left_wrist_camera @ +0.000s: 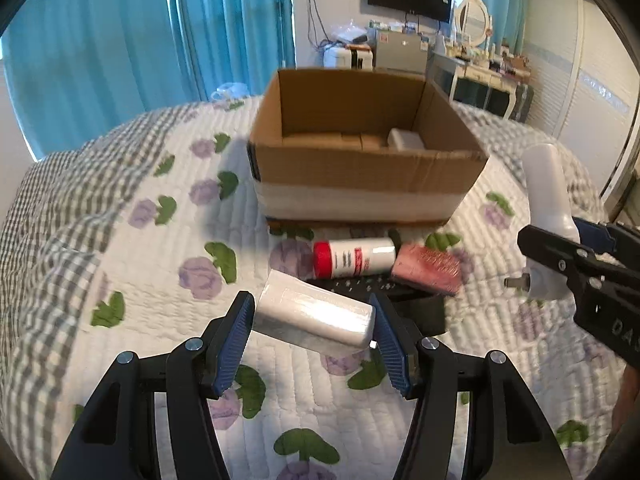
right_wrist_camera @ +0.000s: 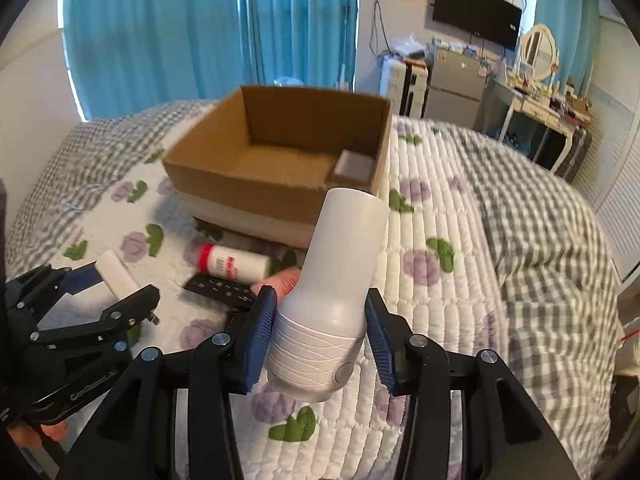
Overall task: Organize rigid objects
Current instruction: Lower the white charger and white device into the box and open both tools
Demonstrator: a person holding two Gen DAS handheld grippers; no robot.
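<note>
My left gripper (left_wrist_camera: 312, 322) is shut on a white wrapped block (left_wrist_camera: 314, 316), held above the quilt; it also shows in the right wrist view (right_wrist_camera: 116, 276). My right gripper (right_wrist_camera: 320, 320) is shut on a white bottle-shaped device (right_wrist_camera: 340, 264), also seen in the left wrist view (left_wrist_camera: 548, 200). An open cardboard box (left_wrist_camera: 360, 168) stands ahead on the bed, with a small white box (left_wrist_camera: 406, 138) in its far right corner. In front of it lie a white bottle with a red cap (left_wrist_camera: 354, 258), a pink box (left_wrist_camera: 426, 268) and a black remote (right_wrist_camera: 220, 290).
The bed is covered by a white floral quilt (left_wrist_camera: 160, 240) with a grey check border. Blue curtains (left_wrist_camera: 120, 40) hang behind. A fridge, a dresser with a mirror (right_wrist_camera: 538, 52) and a wall TV stand at the far right.
</note>
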